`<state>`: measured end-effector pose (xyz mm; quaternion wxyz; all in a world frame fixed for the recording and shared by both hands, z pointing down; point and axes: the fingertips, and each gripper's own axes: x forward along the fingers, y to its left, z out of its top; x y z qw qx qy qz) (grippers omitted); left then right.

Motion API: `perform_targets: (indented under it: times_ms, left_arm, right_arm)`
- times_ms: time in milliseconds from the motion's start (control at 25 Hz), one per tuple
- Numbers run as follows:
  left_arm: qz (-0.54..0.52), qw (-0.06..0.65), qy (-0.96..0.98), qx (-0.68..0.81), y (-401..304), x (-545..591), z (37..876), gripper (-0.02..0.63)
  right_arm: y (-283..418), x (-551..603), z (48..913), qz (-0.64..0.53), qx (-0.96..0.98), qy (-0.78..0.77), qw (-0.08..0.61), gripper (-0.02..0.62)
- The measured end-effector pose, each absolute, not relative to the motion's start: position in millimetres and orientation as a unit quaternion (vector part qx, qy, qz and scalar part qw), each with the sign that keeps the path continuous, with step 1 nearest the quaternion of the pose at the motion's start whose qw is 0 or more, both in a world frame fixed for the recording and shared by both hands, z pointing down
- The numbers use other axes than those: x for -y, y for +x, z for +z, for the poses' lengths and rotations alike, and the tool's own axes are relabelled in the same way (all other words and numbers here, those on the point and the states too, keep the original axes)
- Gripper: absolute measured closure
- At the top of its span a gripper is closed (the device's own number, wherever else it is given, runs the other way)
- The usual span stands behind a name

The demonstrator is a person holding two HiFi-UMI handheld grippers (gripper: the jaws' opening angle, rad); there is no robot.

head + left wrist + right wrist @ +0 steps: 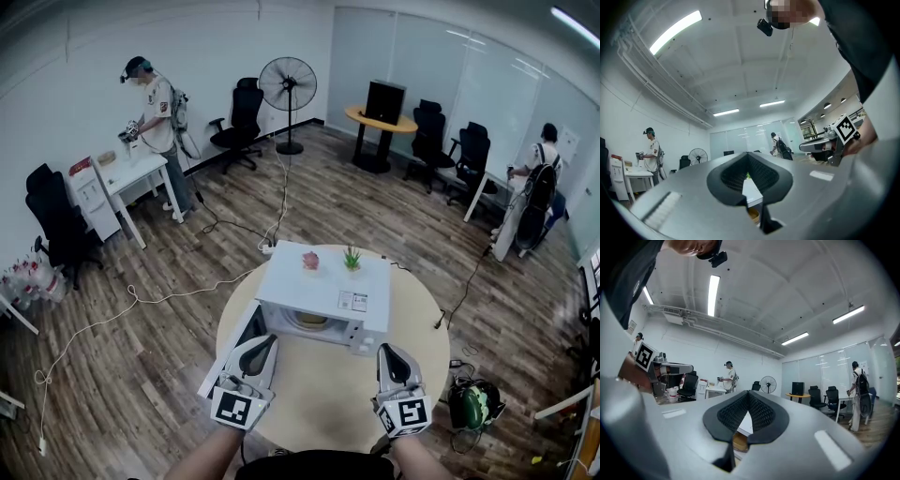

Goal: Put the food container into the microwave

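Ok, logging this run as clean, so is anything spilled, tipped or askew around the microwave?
Nothing stands out. The microwave sits level on the table, door open, food container inside, no spill visible; the plant on top stands upright.

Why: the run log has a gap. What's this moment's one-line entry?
microwave: door open | food container: inside microwave | left claw: shut, empty | right claw: shut, empty
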<state>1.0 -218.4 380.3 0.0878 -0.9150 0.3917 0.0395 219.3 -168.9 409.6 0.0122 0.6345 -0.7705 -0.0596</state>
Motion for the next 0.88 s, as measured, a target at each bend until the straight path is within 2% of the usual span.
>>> perform_targets:
  times_ms: [880]
  left_arm:
    - [0.037, 0.079, -0.914, -0.396, 6, 228, 386, 0.607]
  right_arm:
    - [226, 180, 419, -0.061, 0.767, 0.638, 0.026, 0.588]
